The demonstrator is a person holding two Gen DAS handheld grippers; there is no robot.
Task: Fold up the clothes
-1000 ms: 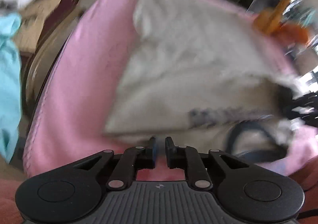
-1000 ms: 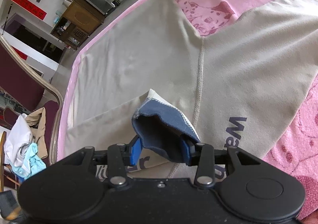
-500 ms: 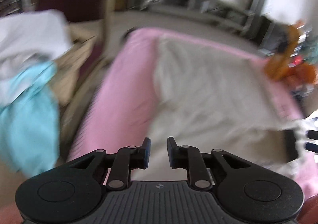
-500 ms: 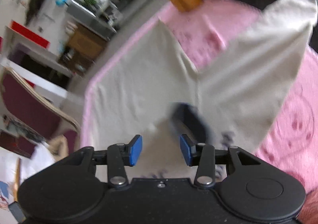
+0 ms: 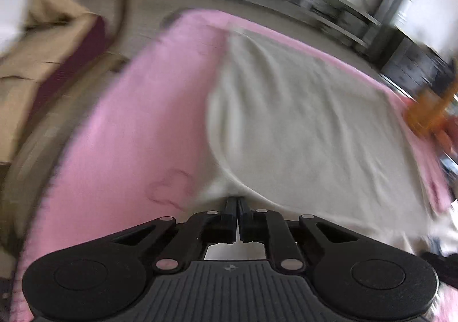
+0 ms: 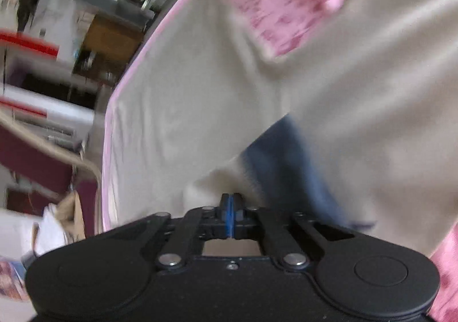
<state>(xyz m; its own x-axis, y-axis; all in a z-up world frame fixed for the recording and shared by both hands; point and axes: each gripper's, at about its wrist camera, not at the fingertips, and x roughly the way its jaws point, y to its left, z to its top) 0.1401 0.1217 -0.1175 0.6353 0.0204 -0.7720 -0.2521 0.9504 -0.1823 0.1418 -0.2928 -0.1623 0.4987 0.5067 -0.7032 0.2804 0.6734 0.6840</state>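
both claws pinch the beige shirt (image 5: pixel 300 121): left gripper (image 5: pixel 237 202) its edge, right gripper (image 6: pixel 230 197) a fold, on the pink cloth (image 5: pixel 137 121)

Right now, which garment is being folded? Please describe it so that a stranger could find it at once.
Look for the pink blanket that covers the table. On it lies a wide pale beige shirt, the only garment there. Its dark blue neckband sets it apart from the clothes piled on the chair.
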